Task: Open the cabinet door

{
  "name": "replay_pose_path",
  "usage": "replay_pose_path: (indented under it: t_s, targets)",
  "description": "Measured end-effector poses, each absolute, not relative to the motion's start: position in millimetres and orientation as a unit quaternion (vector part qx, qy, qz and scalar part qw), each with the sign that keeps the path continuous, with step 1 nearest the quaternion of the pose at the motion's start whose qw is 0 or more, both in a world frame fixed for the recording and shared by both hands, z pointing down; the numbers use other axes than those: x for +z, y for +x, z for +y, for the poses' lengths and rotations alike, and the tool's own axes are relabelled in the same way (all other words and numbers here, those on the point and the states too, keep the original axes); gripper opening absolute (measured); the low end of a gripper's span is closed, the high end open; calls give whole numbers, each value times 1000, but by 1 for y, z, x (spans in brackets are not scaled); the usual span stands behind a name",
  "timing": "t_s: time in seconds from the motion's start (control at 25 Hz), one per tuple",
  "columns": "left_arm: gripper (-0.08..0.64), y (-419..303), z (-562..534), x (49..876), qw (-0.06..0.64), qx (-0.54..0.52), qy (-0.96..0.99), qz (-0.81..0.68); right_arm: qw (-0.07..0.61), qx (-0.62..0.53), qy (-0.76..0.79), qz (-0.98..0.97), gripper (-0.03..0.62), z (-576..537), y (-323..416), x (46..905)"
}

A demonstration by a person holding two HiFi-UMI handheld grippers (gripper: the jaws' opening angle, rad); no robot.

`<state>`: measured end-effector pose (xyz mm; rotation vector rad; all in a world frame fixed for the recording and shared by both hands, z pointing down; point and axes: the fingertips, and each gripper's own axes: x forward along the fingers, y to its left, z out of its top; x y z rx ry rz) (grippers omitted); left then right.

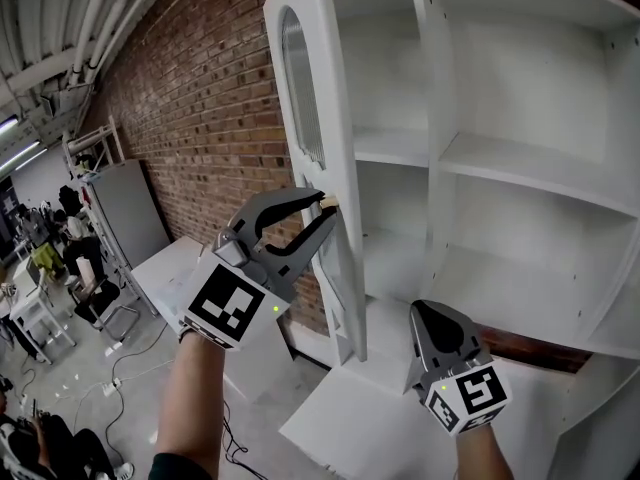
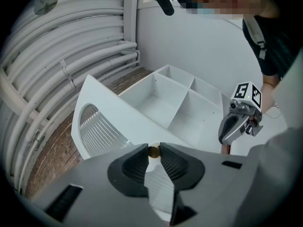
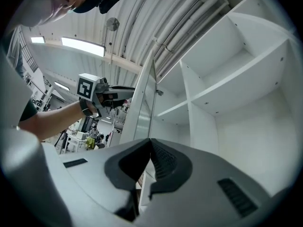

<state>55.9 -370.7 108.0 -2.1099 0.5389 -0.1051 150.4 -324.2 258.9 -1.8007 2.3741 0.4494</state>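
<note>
The tall white cabinet (image 1: 440, 118) stands with its left door (image 1: 315, 58) swung out edge-on toward me. The door has an arched ribbed-glass pane (image 2: 97, 129) and a small brass knob (image 2: 154, 151). My left gripper (image 1: 325, 206) is shut on that knob, its pads pressing it from both sides in the left gripper view. My right gripper (image 1: 428, 313) hangs shut and empty in front of the lower shelves, right of the door. In the right gripper view its jaws (image 3: 150, 142) meet at the tips, with the door's edge (image 3: 142, 108) just beyond.
Bare white shelves (image 1: 520, 168) and a vertical divider (image 1: 440, 138) fill the cabinet. A red brick wall (image 1: 200, 98) runs behind the door. A grey cabinet (image 1: 125, 213), chairs and desks stand at the far left. White boards (image 1: 330, 418) lie on the floor below.
</note>
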Motion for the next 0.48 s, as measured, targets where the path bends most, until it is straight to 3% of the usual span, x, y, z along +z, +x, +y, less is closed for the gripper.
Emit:
replay_pose_path:
  t_s: [0.48]
  targets:
    - [78, 3, -371, 106, 447, -20, -874, 189, 52, 157, -597, 785, 5, -332, 114, 253]
